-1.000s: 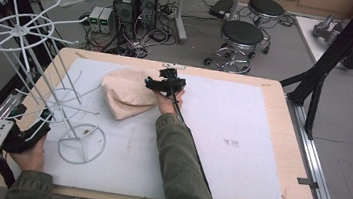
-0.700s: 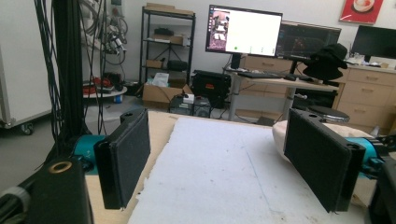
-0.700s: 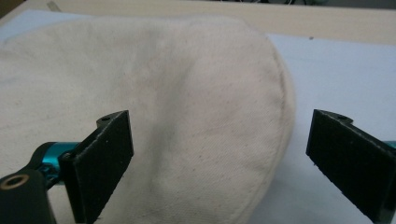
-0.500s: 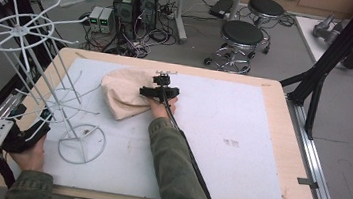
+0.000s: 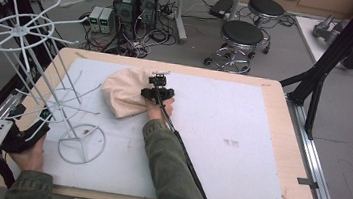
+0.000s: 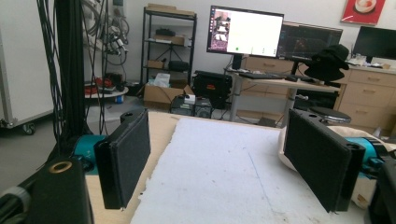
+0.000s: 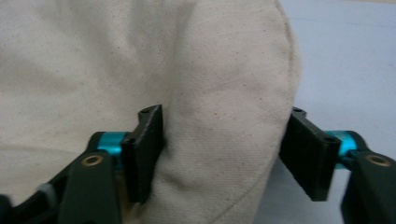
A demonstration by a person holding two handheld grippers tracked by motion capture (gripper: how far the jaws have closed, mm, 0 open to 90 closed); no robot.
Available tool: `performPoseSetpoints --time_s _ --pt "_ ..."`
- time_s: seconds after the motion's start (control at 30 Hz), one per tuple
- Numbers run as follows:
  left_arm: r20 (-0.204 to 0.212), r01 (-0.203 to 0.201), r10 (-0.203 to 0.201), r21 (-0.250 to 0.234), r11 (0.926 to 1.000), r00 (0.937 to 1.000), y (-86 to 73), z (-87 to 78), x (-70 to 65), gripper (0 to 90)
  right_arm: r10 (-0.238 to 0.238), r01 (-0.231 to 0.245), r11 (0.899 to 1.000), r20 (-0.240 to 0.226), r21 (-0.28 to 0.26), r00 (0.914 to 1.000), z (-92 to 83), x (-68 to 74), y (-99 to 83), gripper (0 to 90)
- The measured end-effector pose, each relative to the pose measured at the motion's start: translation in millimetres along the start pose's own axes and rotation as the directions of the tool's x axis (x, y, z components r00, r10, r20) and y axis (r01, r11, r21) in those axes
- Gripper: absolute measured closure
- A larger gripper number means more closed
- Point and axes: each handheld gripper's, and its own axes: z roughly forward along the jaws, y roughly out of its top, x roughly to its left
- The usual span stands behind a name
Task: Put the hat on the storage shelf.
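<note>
right gripper view: hat between jaws

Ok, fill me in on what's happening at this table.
A person works at the table with a gripper in each hand. The right gripper has just been closing its jaws around a fold of the cream cloth hat lying on the white mat; the fabric bulges between the pads, so the grip looks nearly made. The left gripper is open with nothing between its jaws, held at the table's near left corner beside the white wire rack. The hat is not yet lifted.
</note>
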Motion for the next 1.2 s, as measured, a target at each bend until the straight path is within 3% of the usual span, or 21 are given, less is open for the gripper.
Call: performPoseSetpoints --time_s 0.13,0.3,0.43,0.7,1.0,1.2 --pt "0.006 -0.001 0.001 0.003 1.0 1.0 -0.7 0.6 -0.6 23.2 0.011 -0.011 1.0 -0.007 0.005 0.9999 -2.7 -2.6 1.9 43.4" --pt "0.007 -0.002 0.002 0.002 1.0 1.0 -0.9 1.1 -0.8 23.3 -0.004 0.005 0.999 0.046 -0.036 0.999 -11.0 0.3 5.0 62.8" --pt "0.006 0.003 -0.003 0.005 1.0 1.0 -1.1 1.2 0.7 23.3 0.002 0.001 0.999 0.045 -0.054 0.999 -16.1 -4.9 7.5 73.0" --pt "0.008 0.002 -0.002 0.003 1.0 1.0 -1.1 1.3 0.2 23.4 0.021 -0.02 0.999 0.027 -0.051 0.9994 -18.6 -13.6 9.8 77.4" --pt "0.011 0.01 -0.01 0.005 0.9999 0.9999 -0.9 1.1 1.8 23.4 0.0 0.001 0.998 0.031 -0.055 0.9995 -18.1 -11.1 8.9 77.0" --pt "0.01 0.01 -0.01 0.005 0.9999 0.9999 -1.3 1.5 2.0 23.4 0.025 -0.024 0.998 0.002 -0.057 0.9997 -20.1 -14.9 10.6 77.2"
